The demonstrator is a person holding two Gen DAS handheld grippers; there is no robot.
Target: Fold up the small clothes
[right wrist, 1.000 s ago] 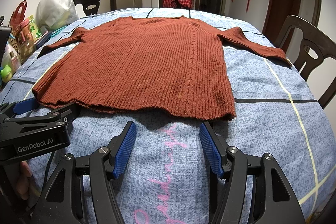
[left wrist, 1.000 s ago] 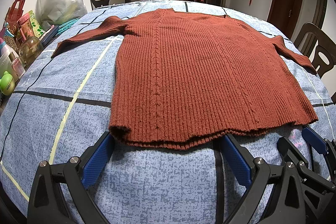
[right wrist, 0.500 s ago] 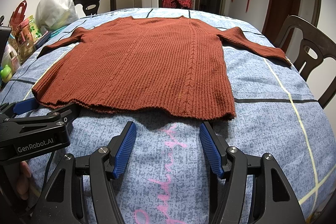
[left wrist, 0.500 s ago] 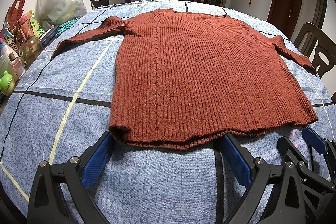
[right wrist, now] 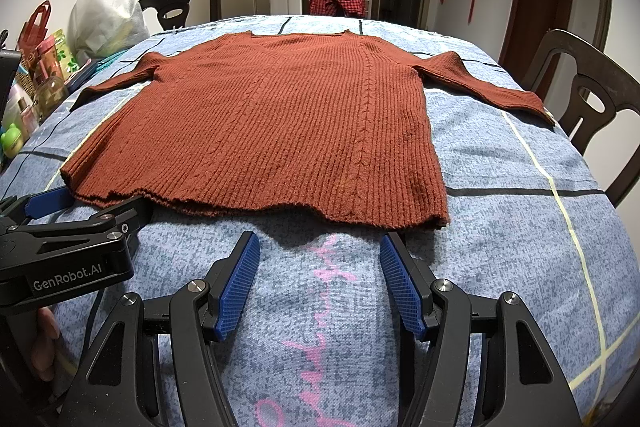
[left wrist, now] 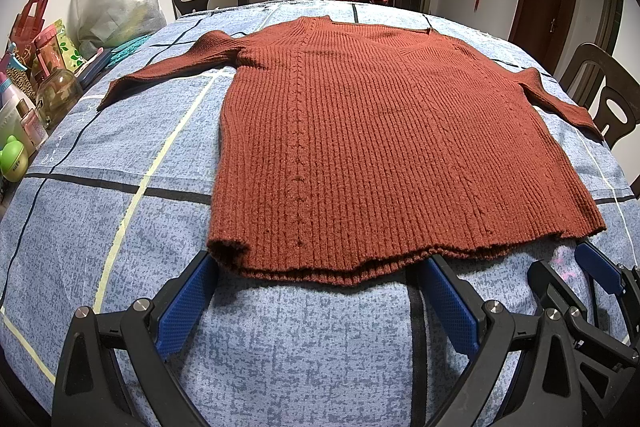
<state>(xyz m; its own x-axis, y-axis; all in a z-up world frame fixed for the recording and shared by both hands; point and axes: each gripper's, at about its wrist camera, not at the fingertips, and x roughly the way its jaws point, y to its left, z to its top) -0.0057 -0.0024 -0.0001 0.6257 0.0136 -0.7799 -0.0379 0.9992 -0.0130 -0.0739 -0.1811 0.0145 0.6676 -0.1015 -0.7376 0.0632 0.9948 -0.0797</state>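
Probably the rust-red ribbed sweater (left wrist: 384, 147) is handled as soft and limp; its hem is best taken. Both the left gripper (left wrist: 316, 303) and right gripper (right wrist: 318, 283) are held spread and empty just before the hem.

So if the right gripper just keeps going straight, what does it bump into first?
Probably the sweater: the open right gripper points at its near hem, with only bare tablecloth between. Height above the cloth is unclear.

Left tool (left wrist: 316, 293) spread wide at sweater (left wrist: 384, 147) hem, nothing gripped.

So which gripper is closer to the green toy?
Left. The left gripper sits by the sweater's hem nearer the green toy; the right gripper is farther over.
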